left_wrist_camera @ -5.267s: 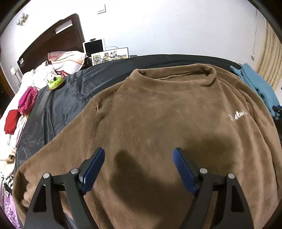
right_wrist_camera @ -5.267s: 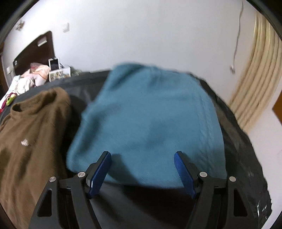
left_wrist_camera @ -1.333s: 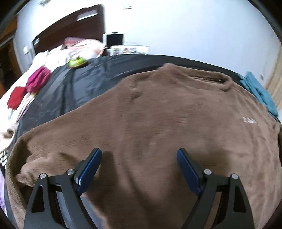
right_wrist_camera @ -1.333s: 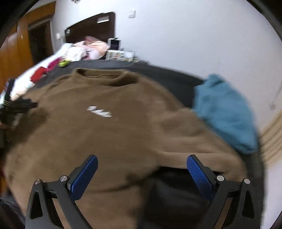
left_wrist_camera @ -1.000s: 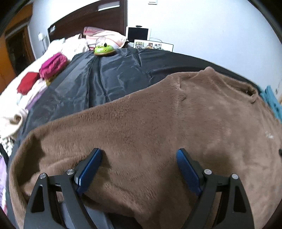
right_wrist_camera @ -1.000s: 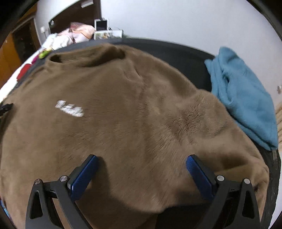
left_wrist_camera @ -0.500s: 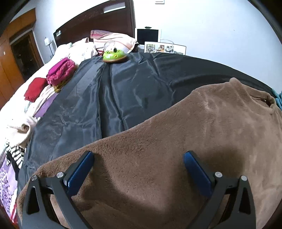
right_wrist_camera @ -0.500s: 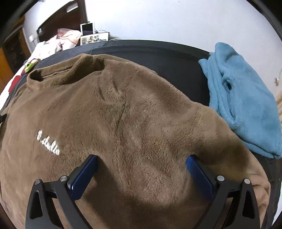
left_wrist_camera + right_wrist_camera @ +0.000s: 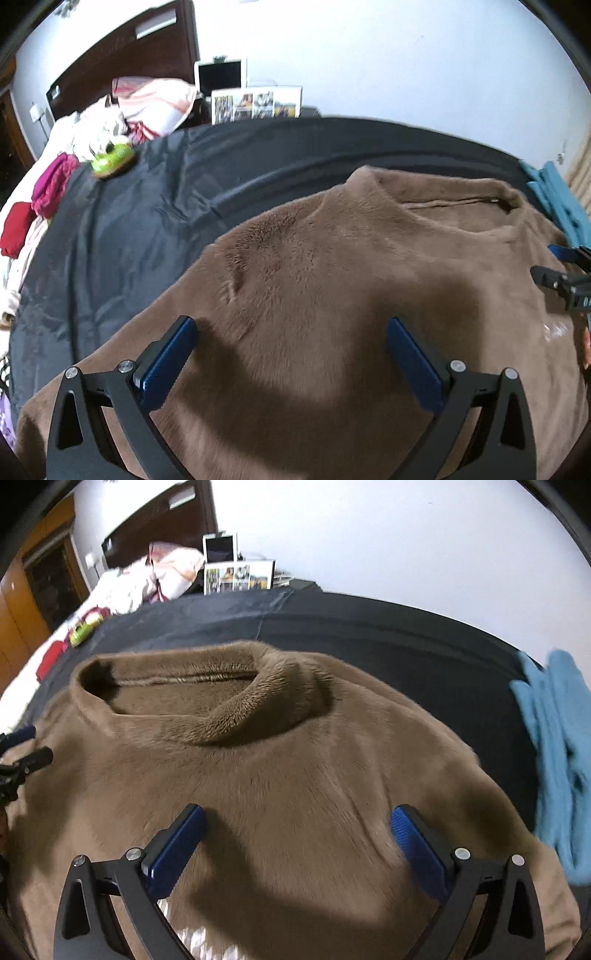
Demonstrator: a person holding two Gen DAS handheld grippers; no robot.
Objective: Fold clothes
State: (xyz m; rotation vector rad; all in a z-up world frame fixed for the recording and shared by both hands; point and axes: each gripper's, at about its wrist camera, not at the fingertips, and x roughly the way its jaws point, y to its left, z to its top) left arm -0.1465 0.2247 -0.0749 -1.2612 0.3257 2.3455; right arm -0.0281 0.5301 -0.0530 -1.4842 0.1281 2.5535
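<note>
A fuzzy brown sweater [image 9: 332, 280] lies spread flat, front up, on a black sheet [image 9: 140, 206]. Its collar [image 9: 207, 701] points toward the far wall. My left gripper [image 9: 291, 332] hovers open over the sweater's left shoulder area, nothing between its blue pads. The right gripper [image 9: 299, 819] is open just below the collar, above the chest; white lettering [image 9: 192, 934] shows beneath it. Each gripper's tip appears at the edge of the other's view: the right gripper [image 9: 565, 273] and the left gripper [image 9: 18, 753].
A folded blue garment [image 9: 557, 746] lies on the sheet right of the sweater. A green toy [image 9: 110, 162], red and pink clothes [image 9: 40, 199] and pillows [image 9: 147, 107] crowd the far left. A framed photo strip [image 9: 255, 103] and a screen [image 9: 219, 75] stand against the white wall.
Both grippers have moved up the sweater toward the collar. The left swung right from the sleeve to the shoulder; the right went from the chest to just below the neckline. Both stay open.
</note>
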